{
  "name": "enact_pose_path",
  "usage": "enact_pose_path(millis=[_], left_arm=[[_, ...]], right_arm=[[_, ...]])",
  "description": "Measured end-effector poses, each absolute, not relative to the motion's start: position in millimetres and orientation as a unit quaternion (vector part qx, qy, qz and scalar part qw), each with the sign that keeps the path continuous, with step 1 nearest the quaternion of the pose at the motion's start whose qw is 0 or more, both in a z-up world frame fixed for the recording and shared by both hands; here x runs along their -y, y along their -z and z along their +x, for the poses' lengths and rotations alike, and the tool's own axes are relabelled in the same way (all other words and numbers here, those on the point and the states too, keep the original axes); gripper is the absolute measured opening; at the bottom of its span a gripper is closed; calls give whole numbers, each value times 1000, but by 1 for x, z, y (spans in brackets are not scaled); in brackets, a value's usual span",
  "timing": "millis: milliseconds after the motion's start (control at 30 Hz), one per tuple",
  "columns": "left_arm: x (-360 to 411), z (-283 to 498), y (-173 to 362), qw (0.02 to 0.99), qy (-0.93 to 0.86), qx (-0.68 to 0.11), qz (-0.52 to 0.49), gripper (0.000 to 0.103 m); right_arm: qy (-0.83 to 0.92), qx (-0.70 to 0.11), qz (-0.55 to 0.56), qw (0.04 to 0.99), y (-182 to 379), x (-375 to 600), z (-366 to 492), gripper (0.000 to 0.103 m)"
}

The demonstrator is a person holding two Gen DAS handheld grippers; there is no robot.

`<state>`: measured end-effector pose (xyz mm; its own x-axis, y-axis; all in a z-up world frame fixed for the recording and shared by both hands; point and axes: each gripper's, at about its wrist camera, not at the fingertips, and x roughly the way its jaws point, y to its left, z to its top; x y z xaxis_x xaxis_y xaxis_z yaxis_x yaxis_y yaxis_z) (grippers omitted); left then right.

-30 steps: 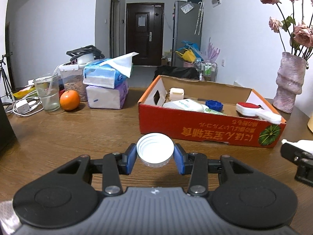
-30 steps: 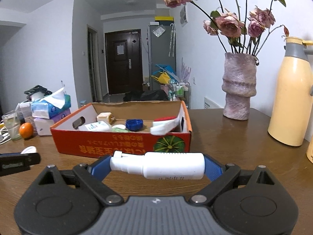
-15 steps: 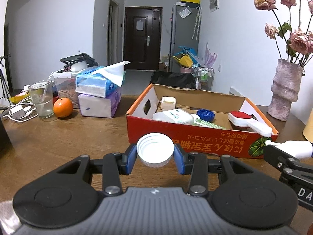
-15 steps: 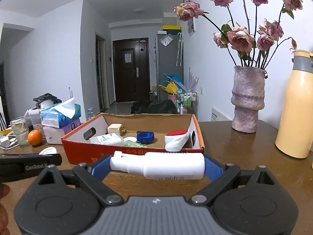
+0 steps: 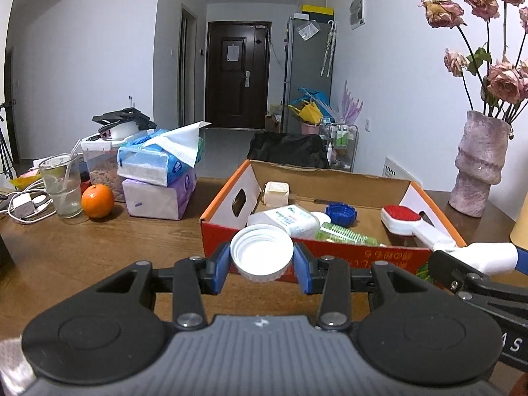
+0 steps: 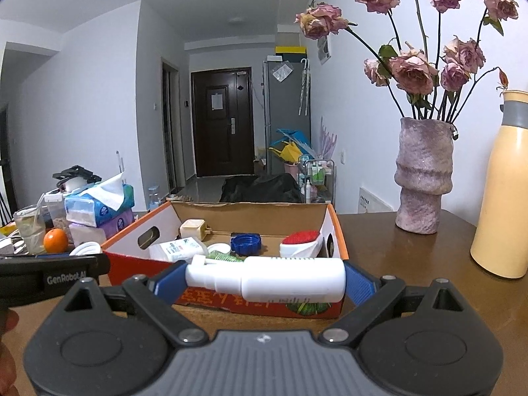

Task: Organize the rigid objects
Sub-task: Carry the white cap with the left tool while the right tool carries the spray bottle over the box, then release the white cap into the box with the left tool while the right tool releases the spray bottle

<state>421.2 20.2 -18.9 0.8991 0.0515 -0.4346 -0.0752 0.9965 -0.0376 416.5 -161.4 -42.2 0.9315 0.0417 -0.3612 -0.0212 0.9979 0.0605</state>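
Note:
My left gripper [image 5: 261, 261] is shut on a white round lid [image 5: 261, 254], held above the front wall of an orange cardboard box [image 5: 330, 257]. My right gripper [image 6: 264, 280] is shut on a white spray bottle [image 6: 274, 279] lying sideways, held above the box's front edge [image 6: 250, 300]. The bottle's end also shows at the right of the left wrist view [image 5: 491, 255]. Inside the box lie a white bottle [image 5: 287, 219], a blue cap [image 5: 341, 213], a red-topped white brush [image 5: 406, 221], a green tube [image 5: 346, 234] and a cream cube [image 5: 277, 193].
Tissue packs [image 5: 158, 178], an orange [image 5: 97, 200], a glass [image 5: 62, 188] and cables [image 5: 23, 204] stand at the left of the wooden table. A pink vase of roses [image 6: 422, 178] and a yellow flask [image 6: 505, 198] stand at the right.
Both grippers have risen and moved forward toward the box with their objects still held. The box interior now shows more from above.

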Motion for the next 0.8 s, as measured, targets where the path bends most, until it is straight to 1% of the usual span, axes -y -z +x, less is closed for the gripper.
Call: enact_pose_path(millis=[800], left_arm=[[-14,475,11,977,-37,-209,-37,42]], right_arm=[[-14,-176,33,984,40,164,472,97]])
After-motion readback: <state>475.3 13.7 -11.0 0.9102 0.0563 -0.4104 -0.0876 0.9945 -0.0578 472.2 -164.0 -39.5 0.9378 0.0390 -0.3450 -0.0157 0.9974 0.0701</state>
